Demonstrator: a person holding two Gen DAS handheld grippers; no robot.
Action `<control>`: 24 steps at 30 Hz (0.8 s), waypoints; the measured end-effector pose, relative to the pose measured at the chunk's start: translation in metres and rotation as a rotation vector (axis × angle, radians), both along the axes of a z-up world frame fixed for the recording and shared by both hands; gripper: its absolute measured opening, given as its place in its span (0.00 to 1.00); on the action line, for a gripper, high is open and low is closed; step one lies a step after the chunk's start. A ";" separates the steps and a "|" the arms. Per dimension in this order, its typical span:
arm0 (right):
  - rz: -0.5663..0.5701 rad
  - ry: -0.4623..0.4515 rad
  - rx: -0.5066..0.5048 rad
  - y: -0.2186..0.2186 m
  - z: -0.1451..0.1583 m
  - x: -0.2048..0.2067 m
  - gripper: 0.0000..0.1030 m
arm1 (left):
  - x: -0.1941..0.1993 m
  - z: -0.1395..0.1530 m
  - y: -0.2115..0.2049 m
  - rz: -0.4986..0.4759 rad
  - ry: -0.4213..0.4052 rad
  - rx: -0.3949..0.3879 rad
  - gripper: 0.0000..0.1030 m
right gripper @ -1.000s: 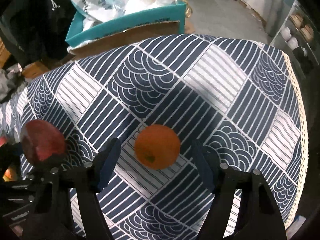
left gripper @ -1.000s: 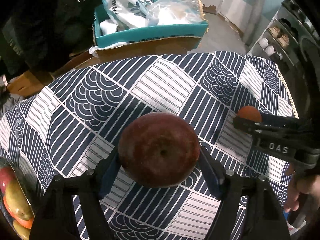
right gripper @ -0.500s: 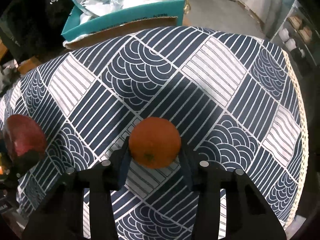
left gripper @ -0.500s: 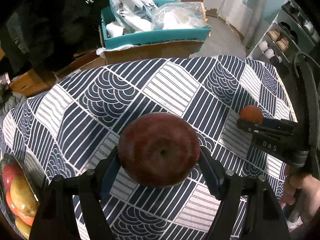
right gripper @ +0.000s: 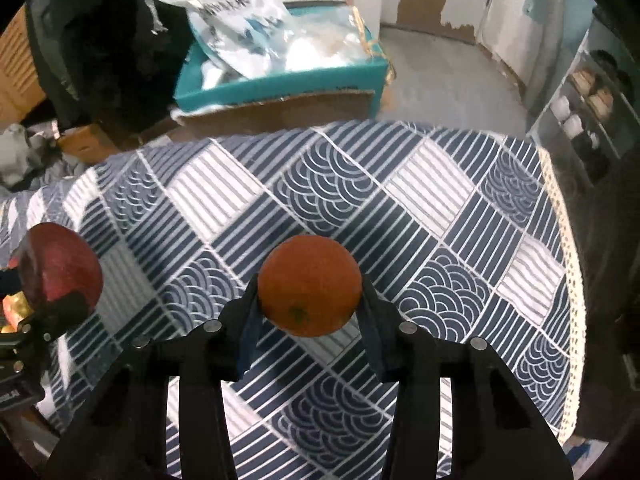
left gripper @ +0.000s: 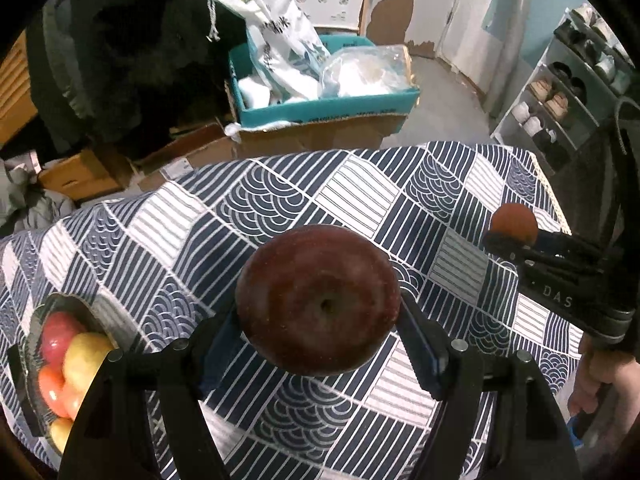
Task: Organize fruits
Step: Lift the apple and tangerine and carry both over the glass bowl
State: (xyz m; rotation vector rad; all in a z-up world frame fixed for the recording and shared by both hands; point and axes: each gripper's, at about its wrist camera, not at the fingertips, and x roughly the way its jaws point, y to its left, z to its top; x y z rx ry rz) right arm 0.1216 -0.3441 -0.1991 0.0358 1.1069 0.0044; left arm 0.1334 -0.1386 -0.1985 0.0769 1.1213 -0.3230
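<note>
My left gripper [left gripper: 318, 336] is shut on a dark red apple [left gripper: 318, 300] and holds it above the patterned tablecloth [left gripper: 360, 196]. My right gripper [right gripper: 310, 312] is shut on an orange [right gripper: 310, 285], also lifted above the cloth. The orange shows in the left wrist view [left gripper: 514, 220] at the right, and the apple shows in the right wrist view [right gripper: 60, 268] at the left. A glass bowl [left gripper: 38, 316] with red and yellow fruits sits at the table's left edge.
A teal box [left gripper: 320, 108] with white bags stands on cardboard boxes beyond the table's far edge. A shoe rack [left gripper: 560, 100] stands at the far right. The table's right edge has a lace trim [right gripper: 568, 264].
My right gripper closed on the orange and lifted it off the cloth. My left gripper rose with the apple, and the fruit bowl came further into view.
</note>
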 end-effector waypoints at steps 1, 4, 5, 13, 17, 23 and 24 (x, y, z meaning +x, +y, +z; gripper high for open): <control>0.007 -0.011 -0.004 0.003 0.006 -0.003 0.42 | -0.002 0.003 0.002 0.001 -0.005 0.000 0.75; 0.025 -0.043 -0.012 0.014 0.022 -0.009 0.42 | -0.011 0.014 0.011 0.013 -0.029 -0.009 0.75; 0.031 -0.054 -0.014 0.017 0.028 -0.012 0.42 | -0.014 0.019 0.015 0.018 -0.037 -0.016 0.75; 0.096 -0.144 -0.021 0.046 0.073 -0.037 0.42 | -0.034 0.054 0.040 0.041 -0.102 -0.040 0.75; 0.125 -0.185 0.003 0.061 0.092 -0.049 0.42 | -0.046 0.071 0.053 0.053 -0.137 -0.047 0.75; 0.162 -0.223 0.027 0.078 0.109 -0.062 0.42 | -0.060 0.087 0.072 0.067 -0.158 -0.062 0.75; 0.169 -0.231 0.031 0.080 0.112 -0.065 0.42 | -0.061 0.088 0.075 0.070 -0.158 -0.063 0.75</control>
